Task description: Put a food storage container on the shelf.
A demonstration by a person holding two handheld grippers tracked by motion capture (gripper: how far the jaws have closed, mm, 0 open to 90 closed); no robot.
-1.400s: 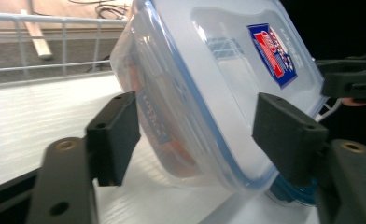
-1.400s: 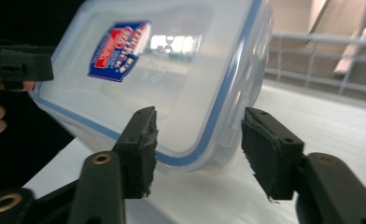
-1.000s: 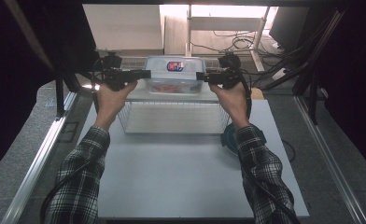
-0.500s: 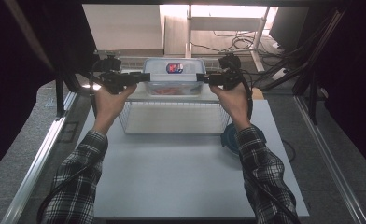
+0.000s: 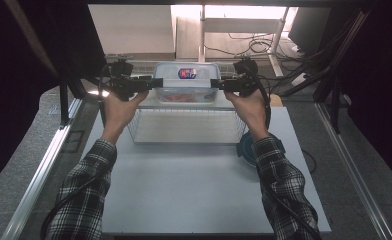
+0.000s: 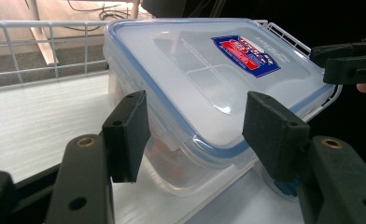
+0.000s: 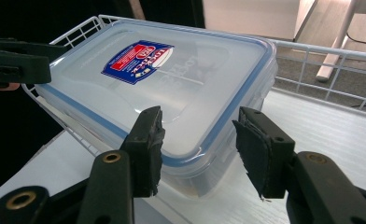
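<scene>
A clear plastic container [image 5: 186, 82] with a blue-rimmed lid and a red and blue label rests on top of a white wire rack [image 5: 184, 127]. My left gripper [image 5: 154, 83] is level at its left end. In the left gripper view the container's corner [image 6: 209, 79] lies between the jaws [image 6: 195, 130], which have just been opening, and the pads stand slightly off it. My right gripper [image 5: 216, 84] is at the right end. There the pads [image 7: 197, 149] sit against the near corner of the container [image 7: 172, 88].
The rack stands at the far side of a white table [image 5: 184, 200]. A dark blue round object [image 5: 245, 150] lies by the right forearm. Cables and dark frame posts crowd both far corners. Each gripper view shows the other gripper [image 6: 349, 60] [image 7: 17, 60] at the container's far end.
The left hand has shifted very slightly. The container and the right hand are where they were.
</scene>
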